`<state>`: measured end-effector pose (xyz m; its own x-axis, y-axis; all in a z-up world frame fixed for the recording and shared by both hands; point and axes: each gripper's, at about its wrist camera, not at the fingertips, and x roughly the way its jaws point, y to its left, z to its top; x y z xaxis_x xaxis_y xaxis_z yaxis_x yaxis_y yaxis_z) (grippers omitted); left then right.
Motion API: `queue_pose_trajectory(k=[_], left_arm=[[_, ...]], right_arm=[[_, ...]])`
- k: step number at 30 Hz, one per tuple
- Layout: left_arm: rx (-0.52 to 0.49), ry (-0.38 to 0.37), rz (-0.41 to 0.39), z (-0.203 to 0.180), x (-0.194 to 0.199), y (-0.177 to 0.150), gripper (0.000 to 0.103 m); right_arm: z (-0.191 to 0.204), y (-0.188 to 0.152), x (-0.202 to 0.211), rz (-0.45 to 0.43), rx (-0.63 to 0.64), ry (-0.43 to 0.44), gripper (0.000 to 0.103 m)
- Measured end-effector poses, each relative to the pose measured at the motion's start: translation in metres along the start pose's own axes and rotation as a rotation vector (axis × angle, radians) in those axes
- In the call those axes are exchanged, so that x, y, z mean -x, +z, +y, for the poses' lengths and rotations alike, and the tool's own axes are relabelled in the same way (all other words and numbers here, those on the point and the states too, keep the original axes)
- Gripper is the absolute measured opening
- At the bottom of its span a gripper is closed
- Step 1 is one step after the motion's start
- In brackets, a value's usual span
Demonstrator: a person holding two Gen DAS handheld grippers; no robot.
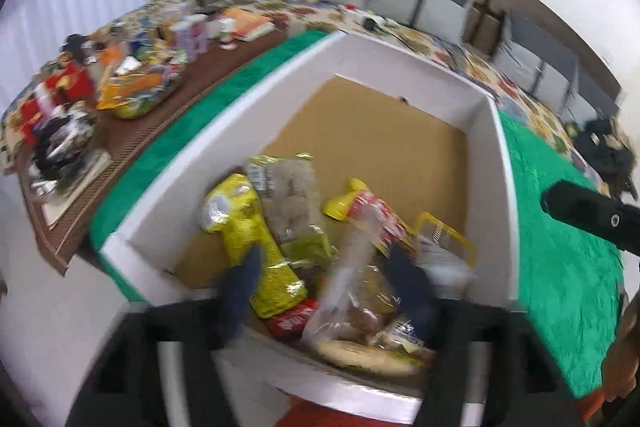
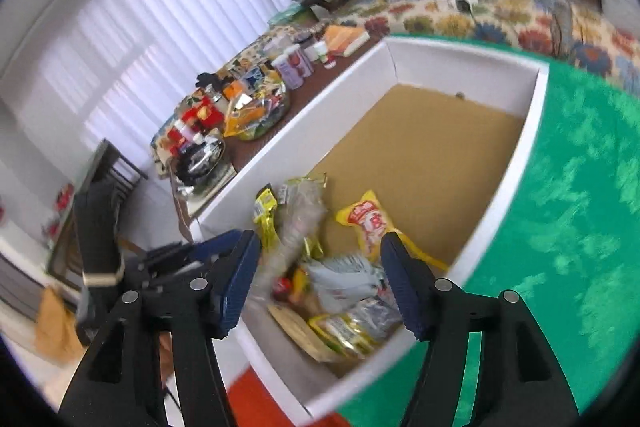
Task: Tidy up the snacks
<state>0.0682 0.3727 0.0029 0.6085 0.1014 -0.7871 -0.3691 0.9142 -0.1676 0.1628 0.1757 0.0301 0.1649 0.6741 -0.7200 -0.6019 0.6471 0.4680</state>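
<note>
Green cloth covers the counter (image 2: 560,227) under a white-walled cardboard box (image 2: 532,115), snack packets (image 2: 344,291) heaped at its near end. Both tools, left tool (image 1: 328,267) and right tool (image 2: 320,251), hover spread wide and empty above them, probably poised for rearranging.

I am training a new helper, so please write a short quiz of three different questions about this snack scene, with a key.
1. True or false: both grippers are open and hold nothing.
2. Where do the snack packets lie in the white box? A) at the near end, B) at the far end, C) spread over the whole floor.
3. Fill in: the box stands on a ____ cloth.

Key:
1. True. The left gripper and the right gripper have their fingers apart above the packets.
2. A. The far part of the brown floor is bare.
3. green.
</note>
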Motion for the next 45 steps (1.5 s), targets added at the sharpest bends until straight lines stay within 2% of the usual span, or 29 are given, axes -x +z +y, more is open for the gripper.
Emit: queue_pose_trajectory(k=[2,4,9,10,11,13,16,18,27,45], left_arm=[[0.005,0.029,-0.051,0.002,0.006,-0.001,0.086],[-0.017,0.080,-0.092,-0.004,0.016,0.000,0.092],[-0.079,0.268,-0.183,-0.021,0.043,0.002,0.103],[-0.076,0.322,-0.184,-0.023,0.046,0.001,0.103],[-0.077,0.342,-0.182,-0.022,0.048,0.001,0.103],[-0.090,0.363,-0.179,-0.025,0.050,-0.001,0.103],[-0.091,0.392,-0.176,-0.029,0.054,-0.004,0.103],[-0.086,0.387,-0.162,-0.028,0.056,-0.005,0.103],[-0.055,0.271,-0.099,-0.020,0.055,-0.006,0.103],[-0.066,0.270,-0.096,-0.022,0.052,-0.003,0.103]], right_arm=[[-0.001,-0.001,0.006,-0.014,0.011,-0.021,0.067],[0.000,-0.006,0.015,-0.025,0.064,-0.077,0.067],[0.005,-0.012,0.024,-0.023,0.154,-0.205,0.071],[0.006,-0.015,0.027,-0.023,0.166,-0.225,0.071],[0.006,-0.015,0.028,-0.023,0.171,-0.233,0.071],[0.009,-0.019,0.031,-0.023,0.184,-0.254,0.072],[0.017,-0.023,0.028,-0.007,0.215,-0.291,0.081],[0.023,-0.025,0.024,0.015,0.233,-0.315,0.081],[0.031,-0.029,0.026,0.014,0.243,-0.345,0.081],[0.039,-0.032,0.016,0.048,0.260,-0.356,0.081]])
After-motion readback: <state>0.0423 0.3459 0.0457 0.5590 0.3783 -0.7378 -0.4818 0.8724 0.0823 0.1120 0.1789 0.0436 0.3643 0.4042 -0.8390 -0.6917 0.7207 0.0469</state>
